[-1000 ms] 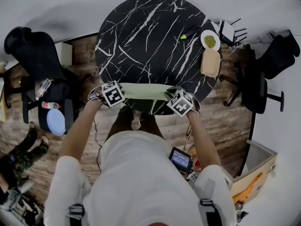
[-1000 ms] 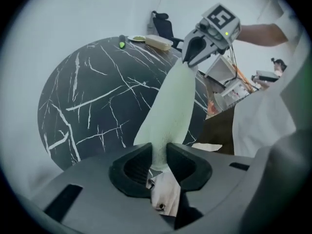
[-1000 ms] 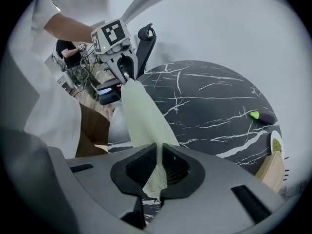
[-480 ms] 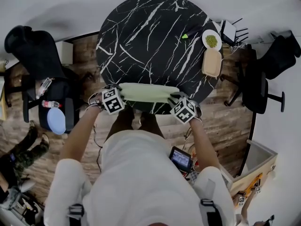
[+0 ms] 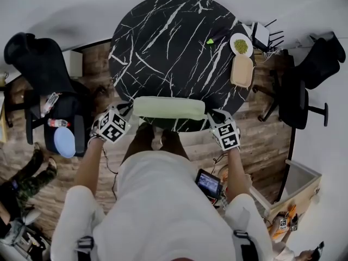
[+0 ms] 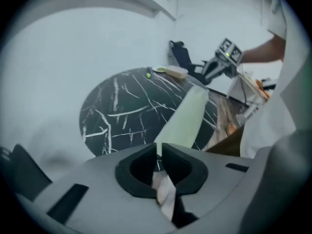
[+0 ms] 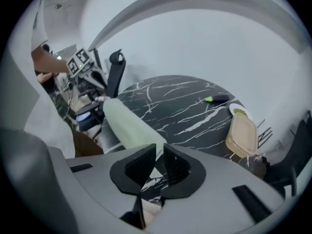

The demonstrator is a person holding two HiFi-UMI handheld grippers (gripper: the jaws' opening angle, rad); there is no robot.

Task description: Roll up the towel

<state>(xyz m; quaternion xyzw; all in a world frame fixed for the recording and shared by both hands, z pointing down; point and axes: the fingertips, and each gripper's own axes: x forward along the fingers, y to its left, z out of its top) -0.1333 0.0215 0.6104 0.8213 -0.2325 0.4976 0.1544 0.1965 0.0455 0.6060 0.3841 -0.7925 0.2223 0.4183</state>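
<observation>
Round black marble tabletop (image 5: 163, 37) takes up most of my head view. Towel (image 5: 169, 107), pale green, lies rolled along the near edge, crosswise to me. L gripper (image 6: 159, 147) sits just beside its left end, R gripper (image 7: 159, 150) just beside its right end. Both sets of fingers have just been closing and now stand a narrow gap apart w/ nothing between them. Far right of the tabletop: tan box (image 5: 242, 71), can't see inside. Beyond it, white plate (image 5: 232, 43) w/ a green heap (image 5: 241, 46). Small green bit (image 5: 210, 41) just left of the plate.
</observation>
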